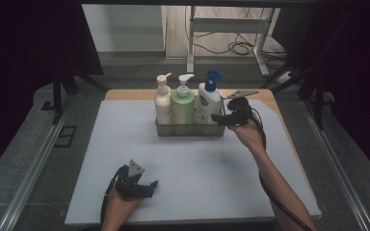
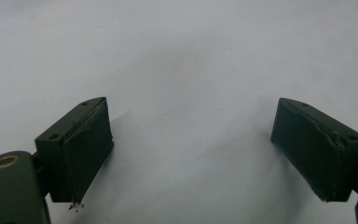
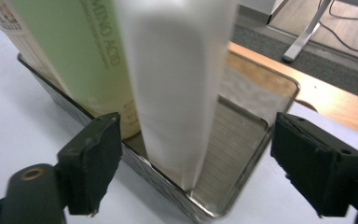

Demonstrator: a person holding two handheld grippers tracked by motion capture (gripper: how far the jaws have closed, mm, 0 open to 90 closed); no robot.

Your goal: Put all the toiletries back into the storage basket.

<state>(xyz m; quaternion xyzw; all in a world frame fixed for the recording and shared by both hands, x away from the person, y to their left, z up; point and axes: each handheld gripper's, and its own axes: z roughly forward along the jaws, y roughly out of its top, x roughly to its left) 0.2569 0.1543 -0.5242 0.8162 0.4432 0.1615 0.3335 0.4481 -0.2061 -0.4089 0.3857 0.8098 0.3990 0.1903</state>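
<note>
Three pump bottles stand side by side in a tray (image 1: 191,130) toward the back of the table (image 1: 192,173). The right claw (image 1: 218,118) sits at the tray's right end, beside the rightmost bottle (image 1: 208,103). The left claw (image 1: 151,186) rests near the table's front edge, well apart from the tray.

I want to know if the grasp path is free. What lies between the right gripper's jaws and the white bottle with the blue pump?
Nothing: the right gripper view shows the open right gripper flanking the white bottle, with bare gaps beside it.
</note>
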